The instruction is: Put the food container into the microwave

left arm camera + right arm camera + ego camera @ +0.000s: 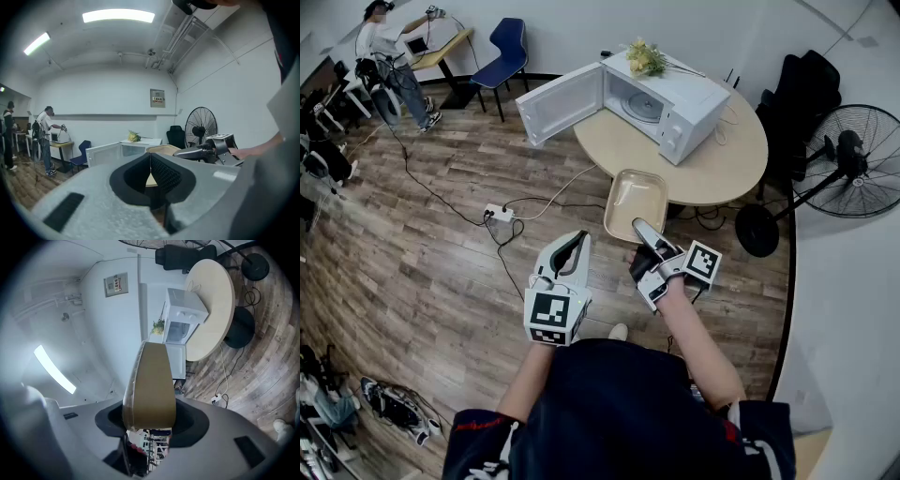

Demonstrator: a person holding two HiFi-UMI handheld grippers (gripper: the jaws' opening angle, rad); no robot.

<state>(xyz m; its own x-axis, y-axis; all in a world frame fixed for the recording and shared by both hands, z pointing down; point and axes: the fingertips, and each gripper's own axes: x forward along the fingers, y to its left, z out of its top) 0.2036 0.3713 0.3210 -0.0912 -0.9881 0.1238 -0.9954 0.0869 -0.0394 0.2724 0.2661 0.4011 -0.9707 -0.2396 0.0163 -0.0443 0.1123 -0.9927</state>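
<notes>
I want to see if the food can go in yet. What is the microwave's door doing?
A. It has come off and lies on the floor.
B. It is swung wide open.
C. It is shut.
B: the microwave on the round table has its door swung out to the side, so the glass plate inside shows.

Table: we see a round, pale-topped table (727, 169) standing on the floor.
On the table: a white microwave (680, 103) with its door swung open to the left, and a thin cable (728, 122) just beside it.
Floor: wood planks (412, 253).
On the floor: we make out a white power strip (500, 214) with cords running from it, a fan base (757, 230) near the table, a blue chair (508, 47) farther off, and shoes (389, 403) at the near left.
</notes>
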